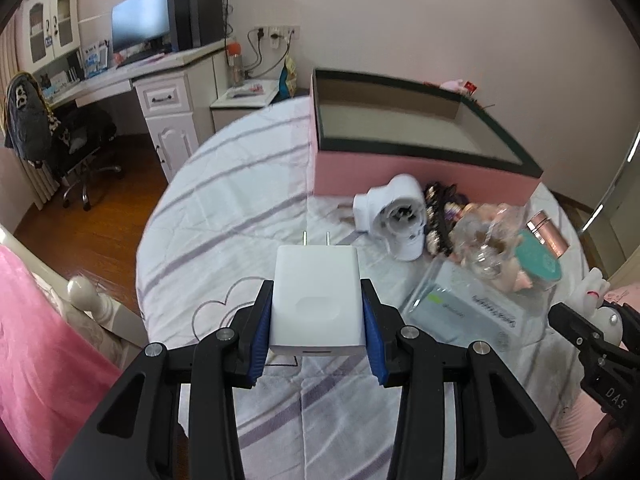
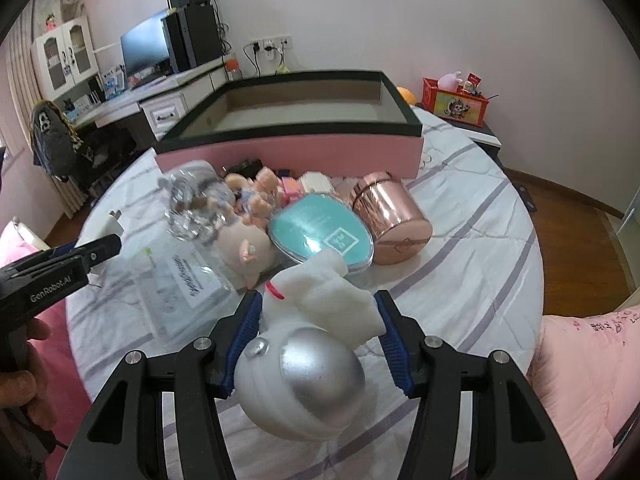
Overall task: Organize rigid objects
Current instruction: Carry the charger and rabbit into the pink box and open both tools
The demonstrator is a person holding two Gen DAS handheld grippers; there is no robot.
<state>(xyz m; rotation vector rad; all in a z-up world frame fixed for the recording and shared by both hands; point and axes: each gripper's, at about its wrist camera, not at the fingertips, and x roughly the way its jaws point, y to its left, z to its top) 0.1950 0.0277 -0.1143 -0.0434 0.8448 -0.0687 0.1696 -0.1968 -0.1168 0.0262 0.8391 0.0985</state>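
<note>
Left wrist view shows the left gripper [image 1: 318, 312] clamped on a white rectangular plastic wall charger [image 1: 318, 300], prongs toward 12 o'clock, above the striped white quilt [image 1: 224, 200]. At 1 o'clock stands the open pink cardboard box with a dark rim [image 1: 420, 174]. Right wrist view shows the right gripper [image 2: 316, 334] closed around a white astronaut figurine with a silver visor [image 2: 308, 364]. Ahead at 12 o'clock lie a teal oval tin [image 2: 320, 232] touching a rose-gold metal canister [image 2: 386, 216], with a clear faceted glass bottle [image 2: 196, 208] at 11 o'clock.

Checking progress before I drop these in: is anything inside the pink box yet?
No, the pink box shows only its bare grey floor and brown inner walls in the right wrist view.
</note>
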